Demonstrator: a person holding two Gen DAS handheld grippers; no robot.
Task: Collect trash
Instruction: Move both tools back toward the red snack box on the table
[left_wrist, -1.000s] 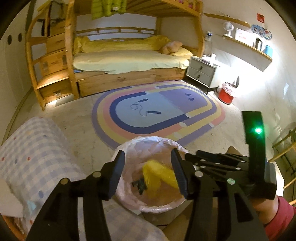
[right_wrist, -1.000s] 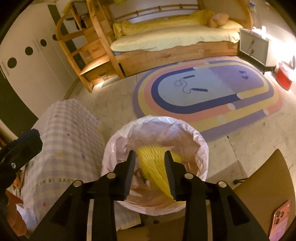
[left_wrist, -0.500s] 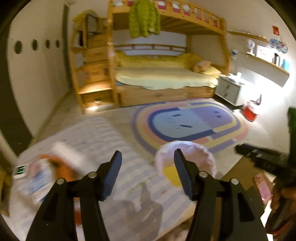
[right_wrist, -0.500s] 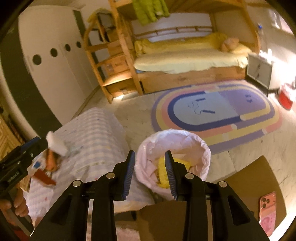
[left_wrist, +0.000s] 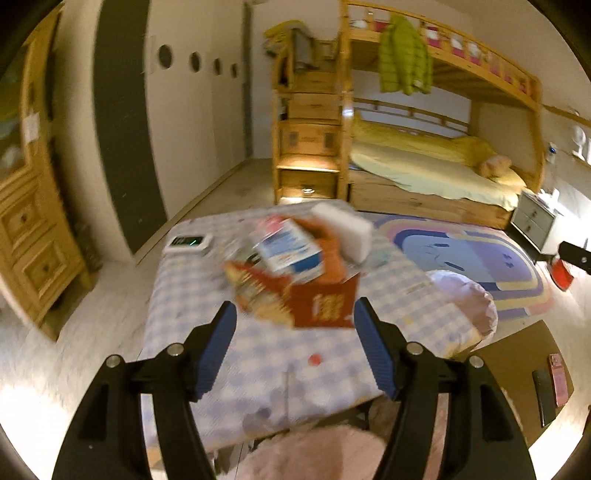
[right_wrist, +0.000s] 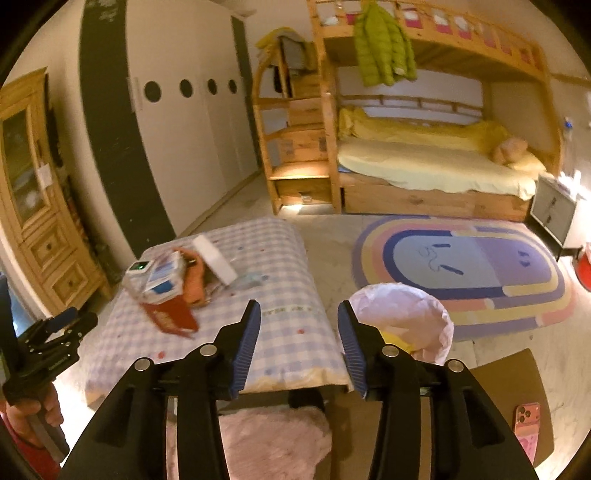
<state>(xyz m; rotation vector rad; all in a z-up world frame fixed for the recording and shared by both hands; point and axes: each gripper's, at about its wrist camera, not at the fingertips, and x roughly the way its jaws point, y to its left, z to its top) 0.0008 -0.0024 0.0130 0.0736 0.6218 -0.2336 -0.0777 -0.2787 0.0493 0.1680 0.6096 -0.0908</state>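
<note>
Now the left hand-held gripper (left_wrist: 295, 334) hangs wide open and empty just short of the heaped trash (left_wrist: 295, 266) on the checked bench (left_wrist: 258, 362). Bite the red packet (left_wrist: 325, 306) alone and the blue-white carton (left_wrist: 291, 251) and white block (left_wrist: 343, 229) may topple off. Right hand-held gripper (right_wrist: 299, 341), also open and empty, hovers by the lined bin (right_wrist: 402, 314); a wide swing could clip it.
</note>
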